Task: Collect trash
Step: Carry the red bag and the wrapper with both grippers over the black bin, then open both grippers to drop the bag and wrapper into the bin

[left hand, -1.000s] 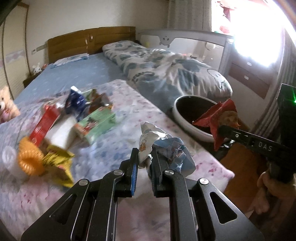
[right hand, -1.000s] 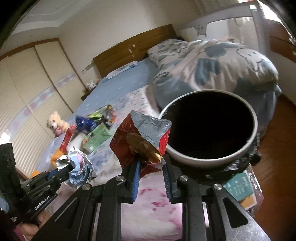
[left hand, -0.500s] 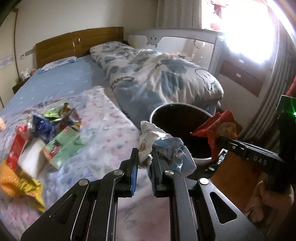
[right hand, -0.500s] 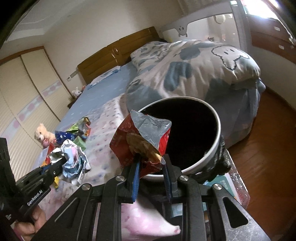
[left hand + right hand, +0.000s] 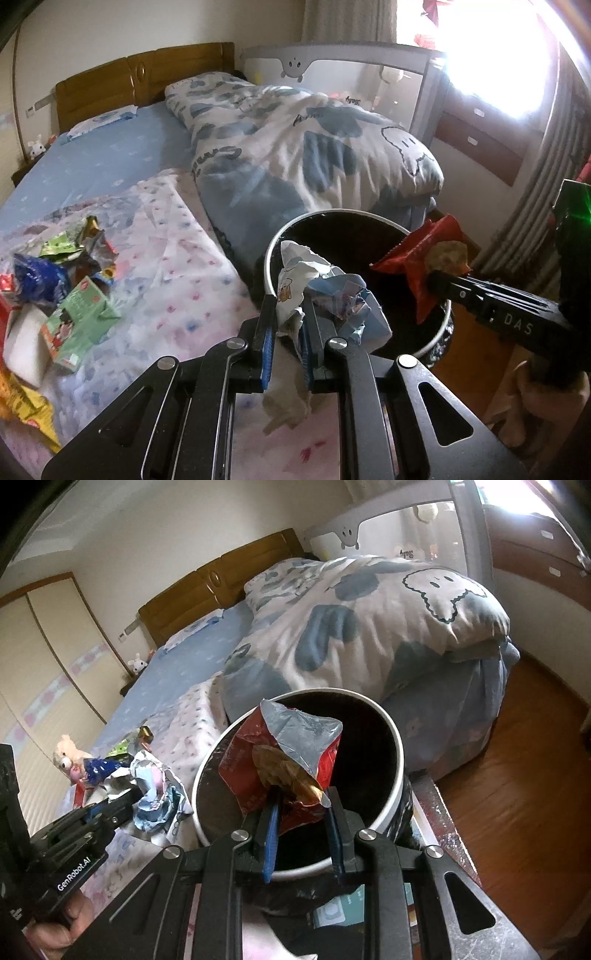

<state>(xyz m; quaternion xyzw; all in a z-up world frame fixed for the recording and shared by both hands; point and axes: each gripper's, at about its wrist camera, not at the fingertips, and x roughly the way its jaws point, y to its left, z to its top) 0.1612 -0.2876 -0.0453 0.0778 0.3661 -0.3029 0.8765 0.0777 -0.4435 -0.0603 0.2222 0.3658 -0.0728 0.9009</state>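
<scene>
Red crisp bag [image 5: 284, 768] now hangs over the bin [image 5: 397, 760], the right gripper [image 5: 301, 834] wider, barely pinching it. The left gripper [image 5: 286, 345], clamped on crumpled paper [image 5: 325, 295], has reached the rim, so both drops look imminent.

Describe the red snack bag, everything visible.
The red snack bag is a crumpled foil pouch, torn open at the top so its silver lining shows, with a printed picture of a brown snack on its face. The right gripper pinches its lower end; it stands roughly upright over the mouth of the white-rimmed bin. Nothing but the gripper's fingers seems to touch it.
</scene>
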